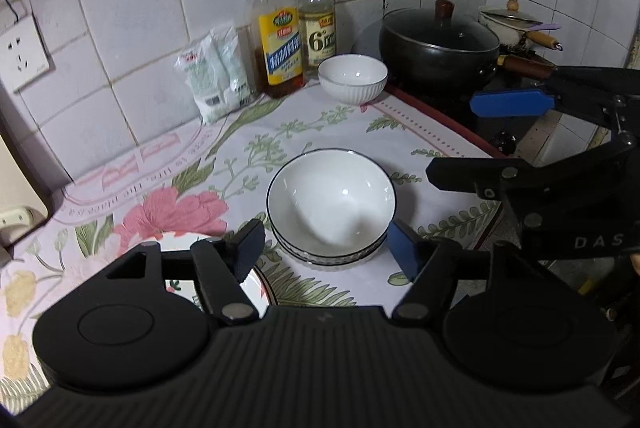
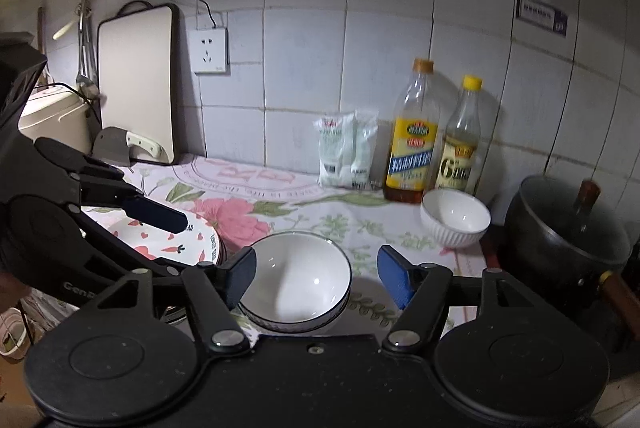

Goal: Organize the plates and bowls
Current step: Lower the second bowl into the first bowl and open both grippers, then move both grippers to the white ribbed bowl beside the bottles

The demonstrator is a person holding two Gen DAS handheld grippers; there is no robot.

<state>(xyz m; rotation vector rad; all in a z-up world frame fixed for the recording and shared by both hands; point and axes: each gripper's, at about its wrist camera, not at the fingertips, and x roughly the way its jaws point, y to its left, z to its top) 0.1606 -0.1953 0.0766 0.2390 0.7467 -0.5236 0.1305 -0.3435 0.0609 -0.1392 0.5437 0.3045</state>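
While both tools hover with jaws spread and empty, the black-rimmed bowl stack (image 1: pixel 331 206) sits mid-table on the floral cloth (image 1: pixel 192 164), the ribbed white bowl (image 1: pixel 353 78) well apart by the bottles. Probably next: the right hand-held gripper (image 2: pixel 316 278) pinches the ribbed bowl's rim squarely, lifting straight to clear the wok (image 1: pixel 438 48); the left hand-held gripper (image 1: pixel 326 254) steadies the stack.
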